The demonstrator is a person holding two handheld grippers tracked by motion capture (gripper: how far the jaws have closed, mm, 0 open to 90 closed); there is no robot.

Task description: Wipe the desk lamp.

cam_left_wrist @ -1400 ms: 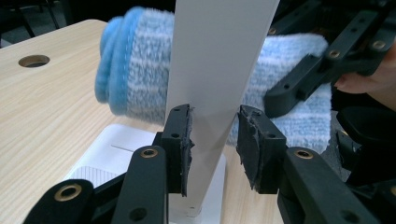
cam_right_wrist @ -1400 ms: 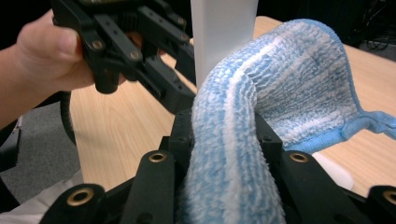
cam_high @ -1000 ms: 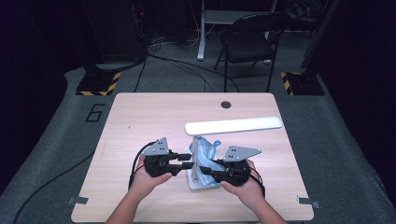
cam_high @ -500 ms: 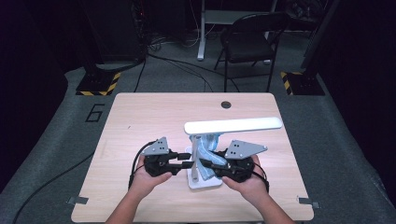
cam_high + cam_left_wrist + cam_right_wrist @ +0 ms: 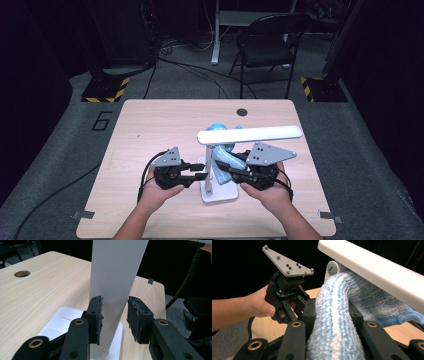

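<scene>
Raised lamp point(image 5: 250, 134): right tongs point(image 5: 231, 169) grip cloth point(image 5: 223, 156), left tongs point(image 5: 202, 171) clamp post.

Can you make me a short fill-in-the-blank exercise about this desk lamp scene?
1. The right gripper is shut on a blue and white ____.
2. The left gripper has its fingers on either side of the white desk lamp's upright ____.
3. The lamp's base stands on a ____ table.

Missing words: cloth; post; wooden

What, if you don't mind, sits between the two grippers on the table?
The white lamp's upright post stands between the left gripper and right gripper, seen in the high view.
</scene>
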